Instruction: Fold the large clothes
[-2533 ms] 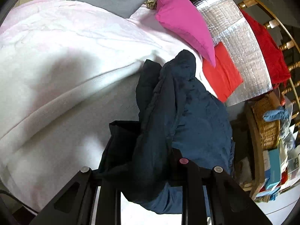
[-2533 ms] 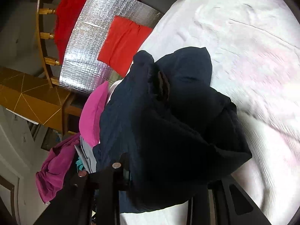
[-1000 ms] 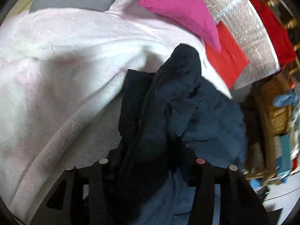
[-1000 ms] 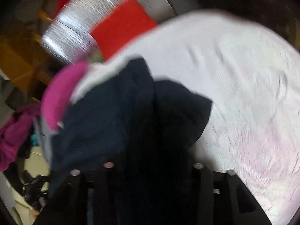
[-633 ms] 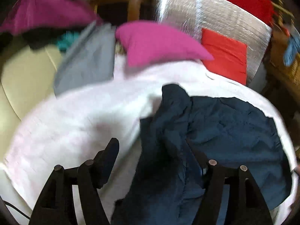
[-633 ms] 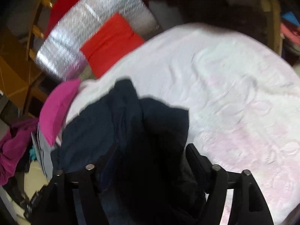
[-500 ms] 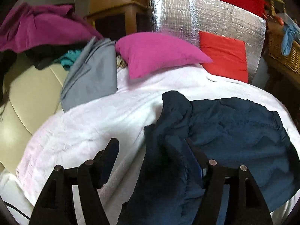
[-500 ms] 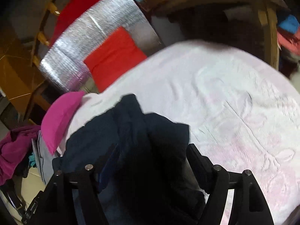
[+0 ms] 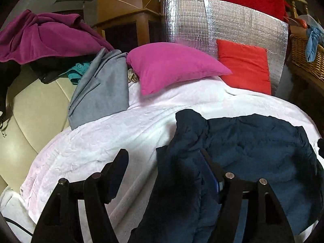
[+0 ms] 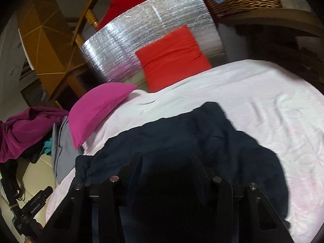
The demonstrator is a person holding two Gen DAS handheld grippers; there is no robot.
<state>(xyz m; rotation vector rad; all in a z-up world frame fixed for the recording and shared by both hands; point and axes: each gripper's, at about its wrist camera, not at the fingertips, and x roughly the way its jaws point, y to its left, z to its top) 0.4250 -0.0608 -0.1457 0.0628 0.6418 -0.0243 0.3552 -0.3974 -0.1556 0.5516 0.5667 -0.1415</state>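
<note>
While the navy garment [image 9: 253, 145] lies crumpled on the white blanket [image 9: 97, 141], left gripper [image 9: 164, 158] gapes, unclenched — right gripper [image 10: 165, 158] jaws just closing, fabric between, grip unclear.

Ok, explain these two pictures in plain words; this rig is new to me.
No robot here: a person holds a two-finger tool in each hand, and a fisheye camera on each looks forward along it. One picture is from the left hand-held gripper, the other from the right hand-held gripper. Both look at a white blanket with a crumpled navy garment on it; a pink cushion, a red cushion and a grey garment lie further back. The left jaws have just been opening and stand wide, gripping nothing. The right jaws have just been closing with navy cloth between them; whether they pinch it I cannot tell.
</note>
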